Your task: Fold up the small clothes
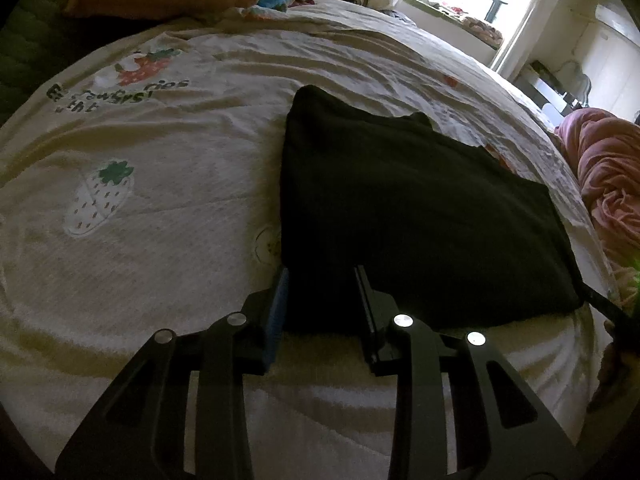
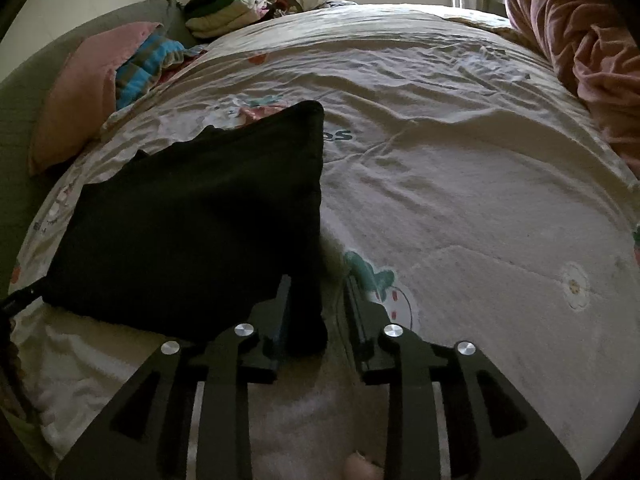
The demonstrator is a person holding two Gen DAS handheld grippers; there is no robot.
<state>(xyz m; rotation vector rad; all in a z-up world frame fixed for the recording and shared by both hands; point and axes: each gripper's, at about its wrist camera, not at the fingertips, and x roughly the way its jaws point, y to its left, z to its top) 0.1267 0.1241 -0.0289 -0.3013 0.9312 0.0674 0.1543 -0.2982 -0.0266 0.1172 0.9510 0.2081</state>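
A black garment is laid flat on the bed, one near corner between the parted fingers of each hand-held gripper, left and right, seemingly so a fold can be started. Neither is clenched. The cloth looks dark, plain, roughly rectangular, already partly folded.

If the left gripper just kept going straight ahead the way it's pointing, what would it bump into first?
Almost at once, the black garment. The left gripper stands open with the garment's near corner already lying between its fingers, so it would slide further onto that cloth, spread on the strawberry-print bedcover. Depth is hard to judge here.
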